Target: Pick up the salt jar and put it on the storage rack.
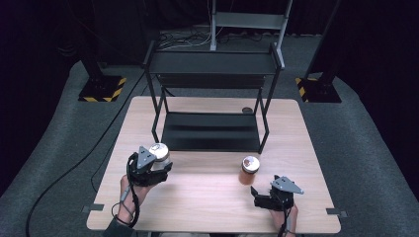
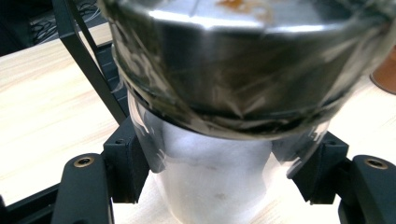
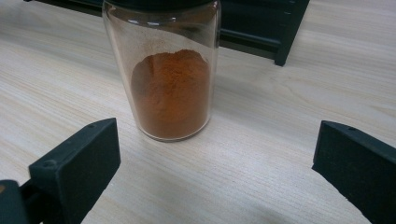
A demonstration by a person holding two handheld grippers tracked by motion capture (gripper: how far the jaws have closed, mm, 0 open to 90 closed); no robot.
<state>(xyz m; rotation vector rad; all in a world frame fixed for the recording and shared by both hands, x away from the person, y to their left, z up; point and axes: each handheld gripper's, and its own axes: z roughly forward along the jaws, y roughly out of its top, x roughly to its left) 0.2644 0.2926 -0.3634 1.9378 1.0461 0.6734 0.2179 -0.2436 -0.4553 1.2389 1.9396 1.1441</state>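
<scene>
Nearest the high camera, two hands enter from the bottom edge, each carrying a gripper above a pale wooden table (image 1: 207, 207). On the left side the left gripper (image 1: 159, 165) sits closed round a clear jar with a silver lid (image 1: 159, 152), which stands near the front left foot of a black two-tier rack (image 1: 212, 131). On the right side the right gripper (image 1: 258, 193) rests just short of a second jar with orange-brown powder (image 1: 249, 170); its jaws stand apart with nothing between them, and the jar stands upright on the table a little beyond them, apart from the rack. Left gripper view: both black pads (image 2: 123, 165) press on the glass wall of the clear jar (image 2: 219, 186) below its wrapped metal lid (image 2: 243, 70); the contents look white, though the glass is too close and blurred to tell what they are. A corner of the rack (image 2: 81, 60) shows behind the jar, and the edge of the orange jar (image 2: 385, 77) shows at far right. Right gripper view: the two jaws rise wide apart from the lower corners, touching nothing. Between and beyond them the powder jar (image 3: 170, 88) stands upright on the table (image 3: 280, 140), roughly half filled, with the rack's base bar (image 3: 266, 37) behind it.
</scene>
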